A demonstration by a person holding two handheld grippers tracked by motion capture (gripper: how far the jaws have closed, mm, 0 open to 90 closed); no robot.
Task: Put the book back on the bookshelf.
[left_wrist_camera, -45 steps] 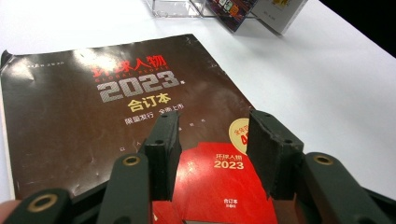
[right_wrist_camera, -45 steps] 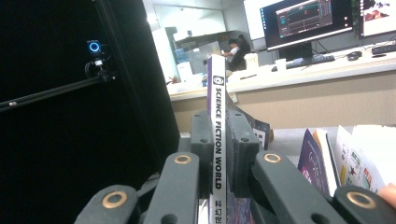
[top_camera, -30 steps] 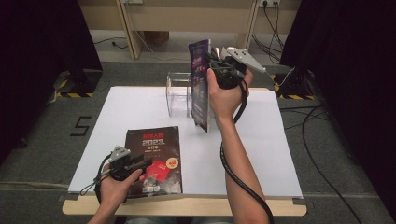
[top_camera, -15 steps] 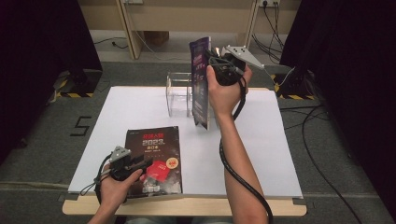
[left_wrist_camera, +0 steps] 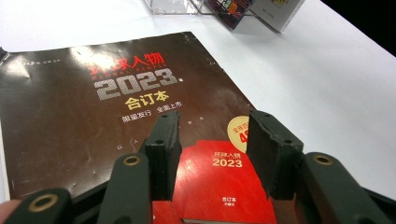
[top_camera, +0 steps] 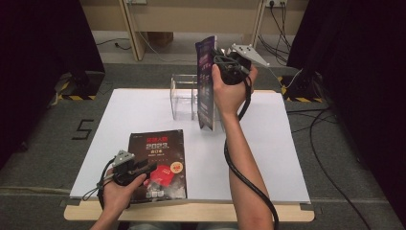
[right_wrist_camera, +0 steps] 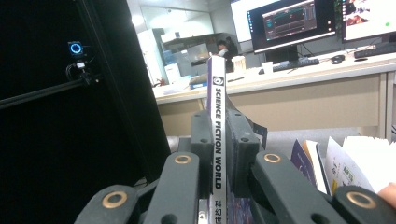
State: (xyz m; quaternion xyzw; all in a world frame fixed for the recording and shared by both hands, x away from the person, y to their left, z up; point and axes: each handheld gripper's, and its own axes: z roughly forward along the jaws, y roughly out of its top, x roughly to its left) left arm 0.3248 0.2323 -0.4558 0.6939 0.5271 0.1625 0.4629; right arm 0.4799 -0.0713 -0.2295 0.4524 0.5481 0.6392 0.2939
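- Over the table's far middle, high view: right gripper (top_camera: 221,61) is clamped on the purple magazine (top_camera: 206,81), gripping its upper part from the right side. Magazine hangs upright, long axis vertical, bottom edge down by the clear acrylic rack (top_camera: 184,96) on the white table (top_camera: 268,143). Whether it touches the rack, can't tell.
- Same view, near left: left gripper (top_camera: 143,168) sits low over the lower part of the dark book (top_camera: 158,160), jaws part open, nothing between them. Book lies flat, long axis running away from the person, title end far.
- Left gripper view: jaws stand at a middling gap above the dark book (left_wrist_camera: 116,107); red patch on the cover shows between them. Title text reads upright, top edge pointing away. Purple magazine's lower corner (left_wrist_camera: 231,9) shows at the top edge, by the rack (left_wrist_camera: 175,5).
- Right gripper view: jaws narrow, pads pressed on both sides of the magazine's spine (right_wrist_camera: 217,116). Spine stands vertical, rises above the jaw tips, lettering running down it. Loose pages fan out at lower right.
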